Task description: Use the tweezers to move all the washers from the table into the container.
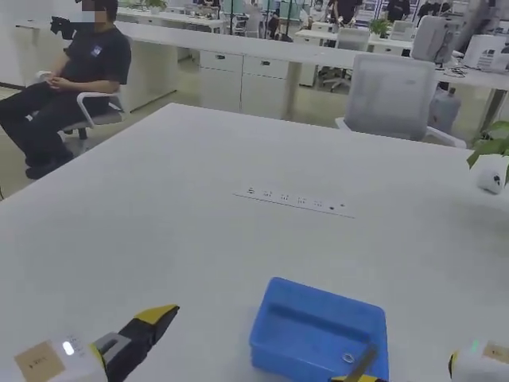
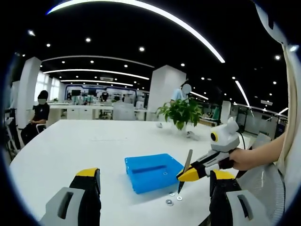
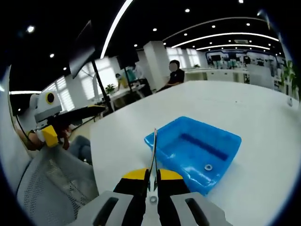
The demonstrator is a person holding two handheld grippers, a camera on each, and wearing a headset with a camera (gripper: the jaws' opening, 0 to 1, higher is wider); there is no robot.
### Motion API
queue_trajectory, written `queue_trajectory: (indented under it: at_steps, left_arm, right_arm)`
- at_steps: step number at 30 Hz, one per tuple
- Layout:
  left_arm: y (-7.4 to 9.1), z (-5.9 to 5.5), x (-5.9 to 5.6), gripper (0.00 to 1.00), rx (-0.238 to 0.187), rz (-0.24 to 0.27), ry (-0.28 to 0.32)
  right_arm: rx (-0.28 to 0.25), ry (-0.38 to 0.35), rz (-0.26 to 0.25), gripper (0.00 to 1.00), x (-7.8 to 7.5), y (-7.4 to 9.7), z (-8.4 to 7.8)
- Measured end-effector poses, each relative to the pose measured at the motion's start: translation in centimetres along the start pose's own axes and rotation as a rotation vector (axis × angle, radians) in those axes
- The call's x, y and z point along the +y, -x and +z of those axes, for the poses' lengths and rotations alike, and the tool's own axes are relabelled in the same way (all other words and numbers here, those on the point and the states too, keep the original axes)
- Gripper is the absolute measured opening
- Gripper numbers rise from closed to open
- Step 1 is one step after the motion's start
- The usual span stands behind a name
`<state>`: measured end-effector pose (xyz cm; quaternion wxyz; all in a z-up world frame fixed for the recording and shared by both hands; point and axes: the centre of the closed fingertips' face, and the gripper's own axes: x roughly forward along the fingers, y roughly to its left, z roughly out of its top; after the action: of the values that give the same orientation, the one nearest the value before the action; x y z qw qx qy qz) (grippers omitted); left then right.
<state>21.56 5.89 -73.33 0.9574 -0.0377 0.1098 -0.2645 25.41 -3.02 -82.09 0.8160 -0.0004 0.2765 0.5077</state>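
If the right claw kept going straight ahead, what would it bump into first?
Probably the blue container: the right claw, shut on the tweezers, points at its near corner. Depth is unclear, so it could touch the table just short of it.

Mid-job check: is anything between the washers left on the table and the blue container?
Nothing visible does. The washers lie on bare table beside the near wall of the container, with the tweezers in the right hand-held gripper just above them. Only that low wall must be cleared.
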Motion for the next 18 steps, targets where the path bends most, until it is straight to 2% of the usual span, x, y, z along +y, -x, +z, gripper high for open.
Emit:
queue_trajectory:
  at_steps: [5,13,18]
  left_arm:
    - [0.0,-0.1,0.1,0.99,0.002,-0.002,0.008]
    - [-0.1,-0.5,-0.1,0.99,0.025,-0.012,0.003]
    - [-0.1,-0.7,-0.2,0.99,0.038,-0.015,-0.007]
  right_arm:
    - [0.011,-0.055,-0.005,0.04,-0.2,-0.2,-1.1]
    - [0.024,-0.068,0.003,0.04,0.3,-0.3,-1.6]
    - [0.04,-0.037,-0.011,0.04,0.3,-0.1,-1.7]
